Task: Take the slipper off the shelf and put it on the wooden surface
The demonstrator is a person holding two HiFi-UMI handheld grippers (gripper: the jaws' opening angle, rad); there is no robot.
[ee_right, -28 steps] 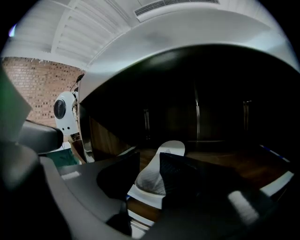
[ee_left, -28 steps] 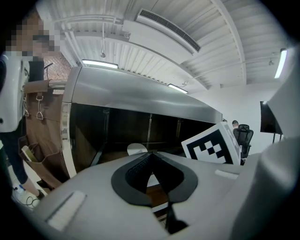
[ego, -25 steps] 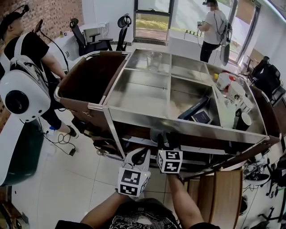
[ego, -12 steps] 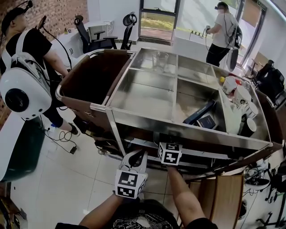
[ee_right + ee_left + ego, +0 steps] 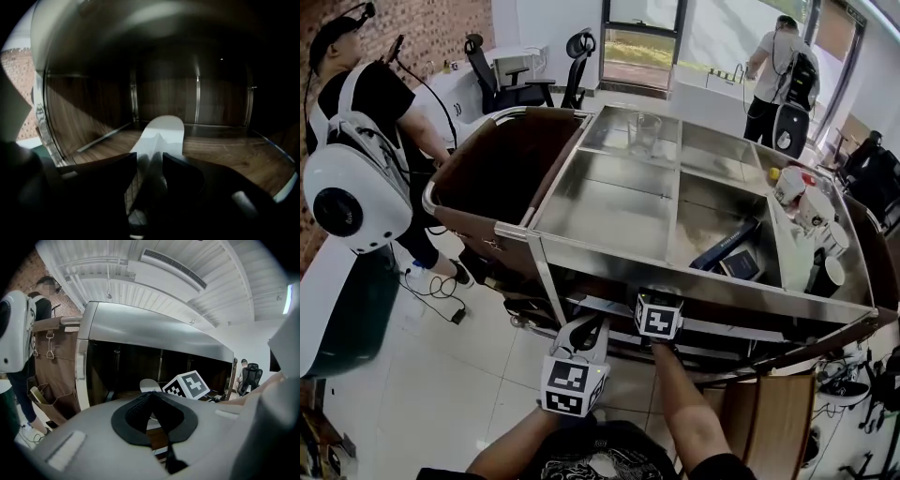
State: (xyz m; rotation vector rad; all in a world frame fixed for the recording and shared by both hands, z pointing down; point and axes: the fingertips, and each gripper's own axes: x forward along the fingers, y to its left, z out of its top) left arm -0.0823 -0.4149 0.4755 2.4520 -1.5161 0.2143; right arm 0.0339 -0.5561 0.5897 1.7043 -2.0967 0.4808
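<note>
A white slipper (image 5: pixel 161 133) lies on the wooden floor of the dark shelf (image 5: pixel 220 150) under the steel counter; it also shows as a pale slipper (image 5: pixel 149 384) beside the right gripper's marker cube (image 5: pixel 186 384). My right gripper (image 5: pixel 149 157) is inside the shelf, its dark jaws standing apart on either side of the slipper's near end. From the head view only its marker cube (image 5: pixel 658 314) shows below the counter edge. My left gripper (image 5: pixel 584 330) hangs in front of the shelf, pointing up, its jaws together with nothing held. A brown wooden top (image 5: pixel 502 159) forms the counter's left end.
The steel counter (image 5: pixel 609 202) has several compartments holding a glass beaker (image 5: pixel 644 131), dark boxes (image 5: pixel 727 248) and cups (image 5: pixel 811 206). A person with a white backpack (image 5: pixel 347 187) stands at the left, another person (image 5: pixel 783 75) at the back. A wooden board (image 5: pixel 778 412) lies low at the right.
The right gripper's cube has edged further in under the counter edge. The left gripper has hardly moved. The head view has shifted slightly.
</note>
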